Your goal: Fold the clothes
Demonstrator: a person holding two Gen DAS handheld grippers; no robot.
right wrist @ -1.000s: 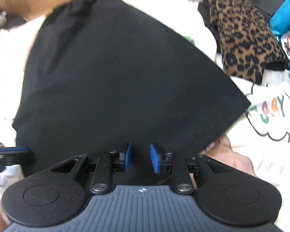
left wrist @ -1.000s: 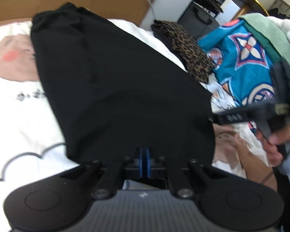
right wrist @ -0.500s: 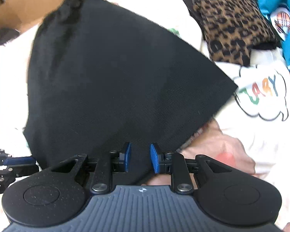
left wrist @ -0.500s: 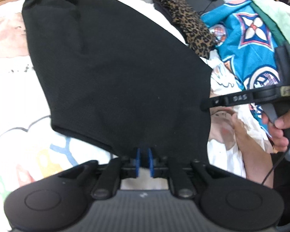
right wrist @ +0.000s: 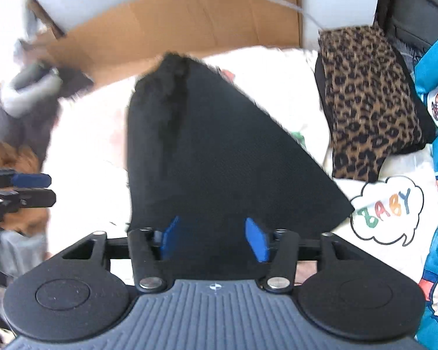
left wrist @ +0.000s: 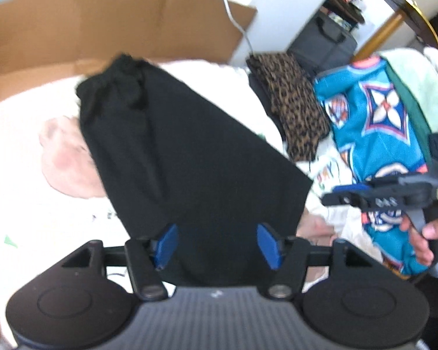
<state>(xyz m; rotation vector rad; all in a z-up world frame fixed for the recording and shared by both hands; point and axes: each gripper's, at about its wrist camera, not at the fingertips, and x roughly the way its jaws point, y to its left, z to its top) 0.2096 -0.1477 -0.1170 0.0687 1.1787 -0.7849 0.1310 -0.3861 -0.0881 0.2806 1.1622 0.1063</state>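
The black garment (left wrist: 189,157) lies flat on the white printed bedsheet (left wrist: 29,204), narrow gathered end far from the cameras and wide straight hem nearest them, right under both claws. The left gripper (left wrist: 217,243) hangs over that near hem with its jaws spread; they have just been opening, and the blue pads (left wrist: 166,245) press on nothing, the cloth showing between them but lower down. The right gripper (right wrist: 214,239) sits likewise above the hem, jaws spread after just opening, nothing pinched. From left to right: a brown cardboard sheet (left wrist: 102,23) stands behind the bed; the sheet carries a pale pink round print (left wrist: 64,163); the garment is a matte, fine-knit wedge with a bunched waistband; beside its right edge a cartoon cloud (right wrist: 388,210) reads "BABY" in coloured letters; beyond that a folded leopard-print cloth (right wrist: 370,105) rests on something black; then a teal fabric (left wrist: 373,128) with orange, white and blue medallions. In the left wrist view the other claw appears at right, held by a person's hand (left wrist: 420,233), with pale lettering too blurred to read.
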